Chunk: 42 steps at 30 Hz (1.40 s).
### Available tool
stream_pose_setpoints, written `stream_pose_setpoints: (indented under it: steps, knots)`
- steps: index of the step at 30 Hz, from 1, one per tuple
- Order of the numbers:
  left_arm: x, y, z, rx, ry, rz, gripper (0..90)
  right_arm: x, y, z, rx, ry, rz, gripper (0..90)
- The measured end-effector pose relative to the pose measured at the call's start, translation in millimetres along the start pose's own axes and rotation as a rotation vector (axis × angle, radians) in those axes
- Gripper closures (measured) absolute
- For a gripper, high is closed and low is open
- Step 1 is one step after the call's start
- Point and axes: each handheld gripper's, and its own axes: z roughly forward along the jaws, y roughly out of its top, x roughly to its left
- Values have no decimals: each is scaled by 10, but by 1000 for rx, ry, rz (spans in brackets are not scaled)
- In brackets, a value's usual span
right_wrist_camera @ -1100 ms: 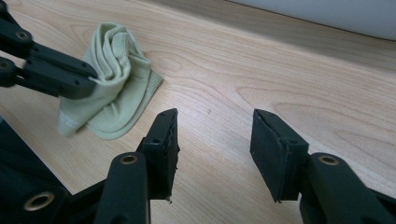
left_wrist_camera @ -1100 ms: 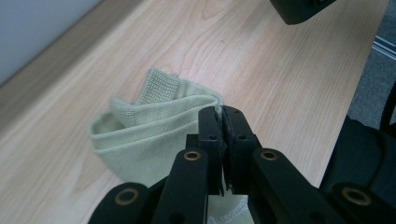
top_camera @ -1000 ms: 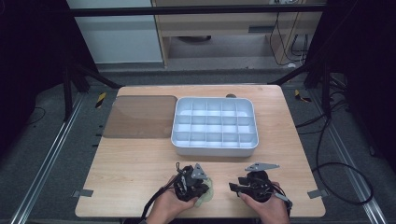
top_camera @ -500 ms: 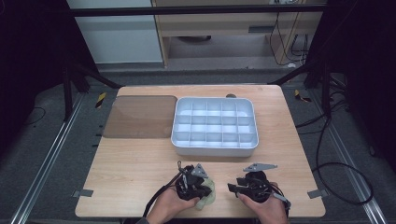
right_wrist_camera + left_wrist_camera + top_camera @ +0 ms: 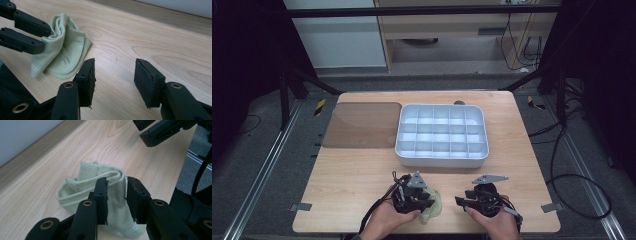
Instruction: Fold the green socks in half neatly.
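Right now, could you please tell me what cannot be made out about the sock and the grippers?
- Sock: its near end is hidden behind the left gripper in the left gripper view.
- Small white print on the sock: too small to read.
- Right gripper: in the high view too small to judge its jaws.
- Tray: compartment contents too small to tell.

A light wooden desk stood on a grey floor, flanked by metal rails on both sides, with black cables looping over the floor to its right. Beyond the far edge rose a pale cabinet panel and a wooden shelf unit, crossed by a dark horizontal bar, while the room's left and right margins lay in deep shadow. Small yellow-and-black striped markers lay near the desk's far corners, and even light fell from above.
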Motion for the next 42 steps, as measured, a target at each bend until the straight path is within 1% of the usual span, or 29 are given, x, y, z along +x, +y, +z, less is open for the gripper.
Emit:
stream_pose_setpoints:
  steps: [2,12,19,20,23,24,25,26,27,28,29,30,31,32,34,35,36,37,39,40,41,42]
  knots:
    - [1,1,-20,-12,3,-4,675,-1,0,-1,0,0,1,512]
    - [-9,3,-104,-28,2,5,658,-4,-3,-9,-3,-1,5,507]
    - [-9,-6,-239,-67,23,1,622,24,12,-13,-7,4,-1,487]
    - [3,-9,-275,-73,39,0,610,33,16,-16,-9,6,2,482]
    - [60,-31,-362,-88,72,-15,510,75,45,-44,-17,7,-5,446]
    - [100,-49,-404,-94,99,-24,472,92,55,-54,-19,9,-7,430]
    - [126,-62,-427,-98,114,-34,424,126,73,-68,-23,10,-9,410]
    - [172,-88,-468,-100,136,-54,384,145,85,-73,-26,5,-13,390]
    - [199,-107,-493,-105,146,-66,334,176,107,-80,-31,2,-22,360]
    - [199,-107,-493,-105,146,-66,309,176,107,-80,-31,2,-22,360]
    - [290,-200,-580,-112,198,-82,265,246,151,-85,-41,5,-35,314]
    - [290,-200,-580,-112,198,-82,235,246,151,-85,-41,5,-35,314]
    - [369,-302,-650,-113,220,-96,211,314,192,-74,-48,14,-45,281]
    - [369,-302,-650,-113,220,-96,197,314,192,-74,-48,14,-45,281]
    - [449,-425,-717,-115,254,-110,188,379,232,-41,-49,25,-49,247]
    - [524,-544,-774,-93,289,-119,161,445,268,19,-41,39,-59,239]
    - [524,-544,-774,-93,289,-119,150,445,268,19,-41,39,-59,239]
    - [562,-616,-809,-90,315,-124,150,476,285,60,-33,41,-63,239]
    - [603,-709,-861,-87,346,-130,142,533,317,156,-15,49,-68,243]
    - [625,-757,-886,-87,362,-134,140,559,330,210,-5,44,-72,251]
    - [646,-802,-905,-88,371,-137,139,605,356,318,16,45,-76,278]
    - [668,-848,-918,-90,377,-143,139,605,356,318,16,45,-76,278]
